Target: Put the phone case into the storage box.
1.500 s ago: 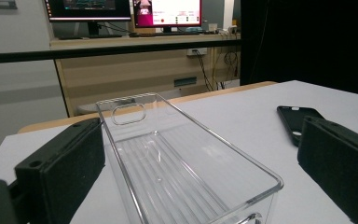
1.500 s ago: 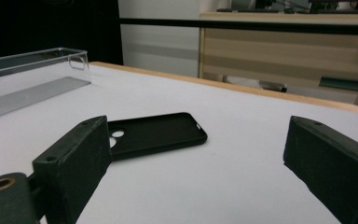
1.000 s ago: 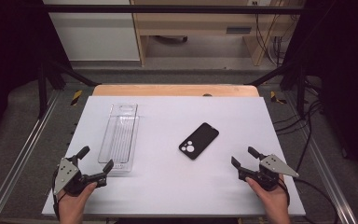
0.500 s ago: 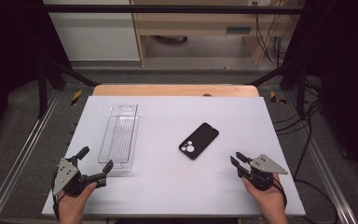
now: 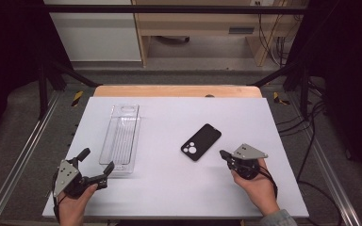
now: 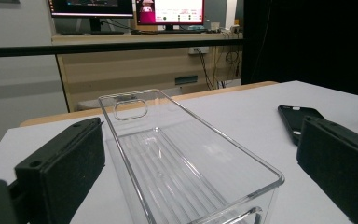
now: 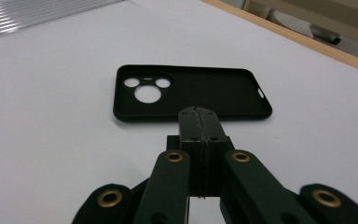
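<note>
My right hand-held gripper [image 7: 199, 116], jaws just pressed together on nothing, noses toward the phone case [image 7: 191, 93] (left hand-held gripper [image 5: 94, 167] spread, framing the clear bin [image 5: 121, 139]).

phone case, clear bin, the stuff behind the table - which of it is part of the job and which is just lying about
In the job:
black phone case, just ahead of the shut right hand-held gripper
clear plastic bin, between the open left hand-held gripper's jaws

Lying about:
monitors
wooden desk
</note>
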Tool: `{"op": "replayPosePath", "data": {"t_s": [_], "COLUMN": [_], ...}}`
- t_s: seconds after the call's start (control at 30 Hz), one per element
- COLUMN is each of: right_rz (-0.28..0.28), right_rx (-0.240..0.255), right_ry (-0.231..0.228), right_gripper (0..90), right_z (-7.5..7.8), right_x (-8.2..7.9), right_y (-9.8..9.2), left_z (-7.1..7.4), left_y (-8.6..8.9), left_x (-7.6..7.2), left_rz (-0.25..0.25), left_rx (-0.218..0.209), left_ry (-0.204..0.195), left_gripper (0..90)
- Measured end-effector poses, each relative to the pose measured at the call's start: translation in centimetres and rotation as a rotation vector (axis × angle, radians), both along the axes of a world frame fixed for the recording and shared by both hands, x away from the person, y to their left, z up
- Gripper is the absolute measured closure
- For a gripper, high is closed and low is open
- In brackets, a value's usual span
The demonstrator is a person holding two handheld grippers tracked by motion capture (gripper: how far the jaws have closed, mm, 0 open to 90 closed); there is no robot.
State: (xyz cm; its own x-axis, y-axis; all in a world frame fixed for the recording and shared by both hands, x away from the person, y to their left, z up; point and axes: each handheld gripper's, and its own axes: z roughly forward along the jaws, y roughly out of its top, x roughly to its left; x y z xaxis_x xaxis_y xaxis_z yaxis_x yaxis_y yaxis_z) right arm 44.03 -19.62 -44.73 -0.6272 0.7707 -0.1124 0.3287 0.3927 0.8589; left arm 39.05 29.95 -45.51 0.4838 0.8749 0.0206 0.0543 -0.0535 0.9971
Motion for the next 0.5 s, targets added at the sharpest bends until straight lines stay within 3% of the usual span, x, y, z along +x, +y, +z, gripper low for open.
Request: {"op": "replayPosePath", "data": {"t_s": [0.17, 0.5], "right_rz": [0.02, 0.047], "right_rx": [-0.016, -0.02], "right_ry": [0.023, 0.056], "right_gripper": [90.0, 90.0], "right_z": [0.4, -0.2], "right_x": [0.8, 1.7], "right_y": [1.0, 2.3], "left_z": [0.0, 0.0], "left_y": [0.0, 0.0], "left_x": [0.0, 0.0], "left_rz": [-0.004, -0.002], "left_rx": [-0.001, -0.001], "left_ry": [0.002, 0.003], "left_gripper": [0.6, 0.7]}}
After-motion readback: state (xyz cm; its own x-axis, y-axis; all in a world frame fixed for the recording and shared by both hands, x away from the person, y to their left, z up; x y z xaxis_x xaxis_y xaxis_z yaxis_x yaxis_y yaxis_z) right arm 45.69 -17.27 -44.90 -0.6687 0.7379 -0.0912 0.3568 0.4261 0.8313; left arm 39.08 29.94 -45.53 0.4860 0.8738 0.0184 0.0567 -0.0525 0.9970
